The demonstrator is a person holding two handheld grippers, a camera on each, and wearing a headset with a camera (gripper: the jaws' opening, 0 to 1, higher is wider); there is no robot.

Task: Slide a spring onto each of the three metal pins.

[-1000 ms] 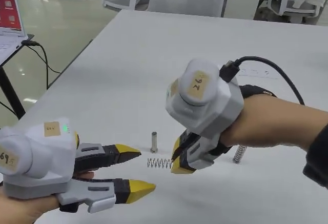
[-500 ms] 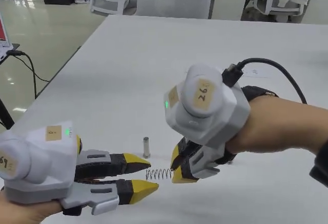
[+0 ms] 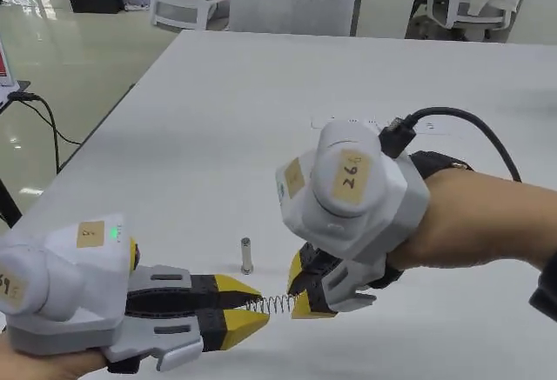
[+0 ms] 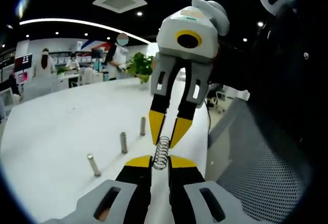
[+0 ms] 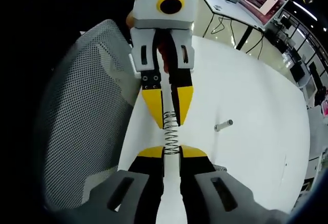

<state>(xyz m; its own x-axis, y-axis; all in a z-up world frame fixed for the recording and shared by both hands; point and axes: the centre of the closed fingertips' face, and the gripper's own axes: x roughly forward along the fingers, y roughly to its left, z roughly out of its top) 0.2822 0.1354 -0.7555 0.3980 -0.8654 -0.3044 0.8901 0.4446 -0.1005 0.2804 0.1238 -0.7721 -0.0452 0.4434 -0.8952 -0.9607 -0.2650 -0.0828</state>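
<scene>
Since a second ago the left tongs [image 3: 258, 305] have closed in from the side and now pinch the free end of the spring [image 3: 273, 303]. Its other end sits clamped in the right tongs [image 3: 300, 296]. Both tongs are shut on the one spring, tip facing tip. The coil spans the short gap between them, its long axis running straight from one pair of tips to the other, roughly level over the white table [image 3: 218, 119].

Just beyond that gap a metal pin [image 3: 246, 255] stands upright, near the spring but apart from it, with nothing between them.

The head view takes in that one pin. The left gripper view takes in three in a row off to the side of the left tongs, all upright: near pin [image 4: 94, 165], middle pin [image 4: 123, 143] and far pin [image 4: 143, 126]. People [image 4: 45, 62] stand far behind them. The right gripper view adds a mesh chair back [image 5: 77, 111] beside the table edge, on the side of the tongs away from the pin.
</scene>
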